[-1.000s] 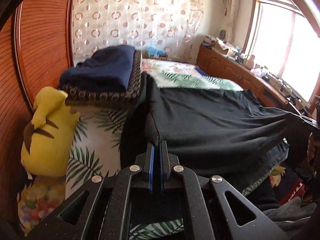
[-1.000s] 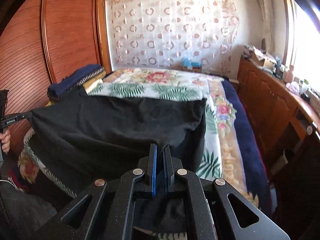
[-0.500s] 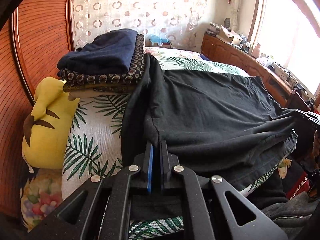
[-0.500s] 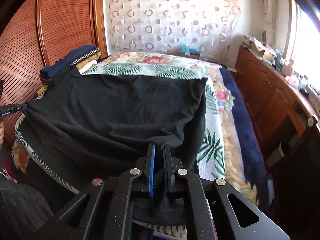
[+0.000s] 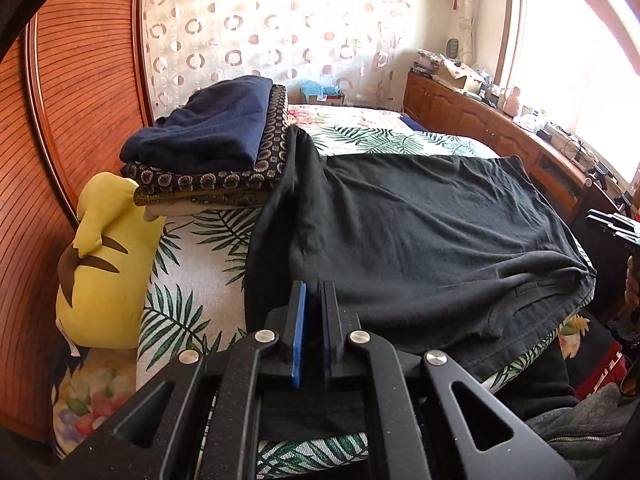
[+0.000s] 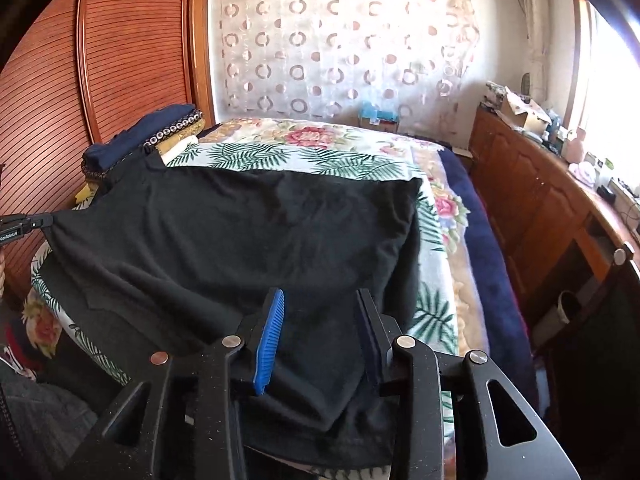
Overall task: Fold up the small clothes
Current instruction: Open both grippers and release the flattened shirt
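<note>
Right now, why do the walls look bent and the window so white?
Left wrist view: the fisheye lens bows the wooden wardrobe, and the window is blown out by daylight. Right wrist view: the wardrobe bows too, the window glares white, and the black shirt loses detail.

The black shirt is soft, matt cloth. The wardrobe is shiny ribbed wood. The yellow toy looks soft and fuzzy.

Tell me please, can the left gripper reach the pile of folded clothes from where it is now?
Probably yes, but not yet. The left gripper is shut on the black shirt, so it must release first. The folded pile lies ahead to its left, with only open bedspread between.
</note>
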Demonstrator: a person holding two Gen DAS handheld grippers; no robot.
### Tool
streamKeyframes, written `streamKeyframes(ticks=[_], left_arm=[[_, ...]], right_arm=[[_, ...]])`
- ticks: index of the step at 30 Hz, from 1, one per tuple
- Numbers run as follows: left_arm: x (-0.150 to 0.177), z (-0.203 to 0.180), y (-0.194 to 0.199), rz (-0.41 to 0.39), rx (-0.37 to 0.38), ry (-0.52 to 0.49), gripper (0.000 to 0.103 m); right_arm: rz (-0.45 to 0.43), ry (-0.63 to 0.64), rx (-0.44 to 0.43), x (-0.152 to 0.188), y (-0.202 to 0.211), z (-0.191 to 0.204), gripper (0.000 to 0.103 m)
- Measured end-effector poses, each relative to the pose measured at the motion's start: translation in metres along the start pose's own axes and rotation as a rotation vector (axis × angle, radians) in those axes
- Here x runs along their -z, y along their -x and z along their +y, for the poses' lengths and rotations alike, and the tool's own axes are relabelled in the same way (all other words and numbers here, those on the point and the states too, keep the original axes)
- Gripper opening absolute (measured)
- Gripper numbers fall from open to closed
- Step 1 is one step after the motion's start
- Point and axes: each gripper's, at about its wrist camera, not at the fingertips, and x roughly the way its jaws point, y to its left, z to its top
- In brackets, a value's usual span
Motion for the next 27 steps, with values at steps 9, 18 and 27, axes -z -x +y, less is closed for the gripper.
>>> streamKeyframes(ticks=[9,18,27], left_arm=[[-0.002,0.008,-0.001,-0.015,-0.006,0.034,0.080],[0.010,0.020,-0.019,0.041,-0.034,0.075,0.080],[0.022,0.025,-0.034,0.082,-0.041,0.099,0.080]], right_arm=[[0.053,0.022,-0.079,0.001,-0.036,0.023,0.039],[0.137,0.065,-0.087,0.007,-0.080,0.037,0.046],[0.100,0.057,-0.070,0.019,-0.089,0.037,0.066]])
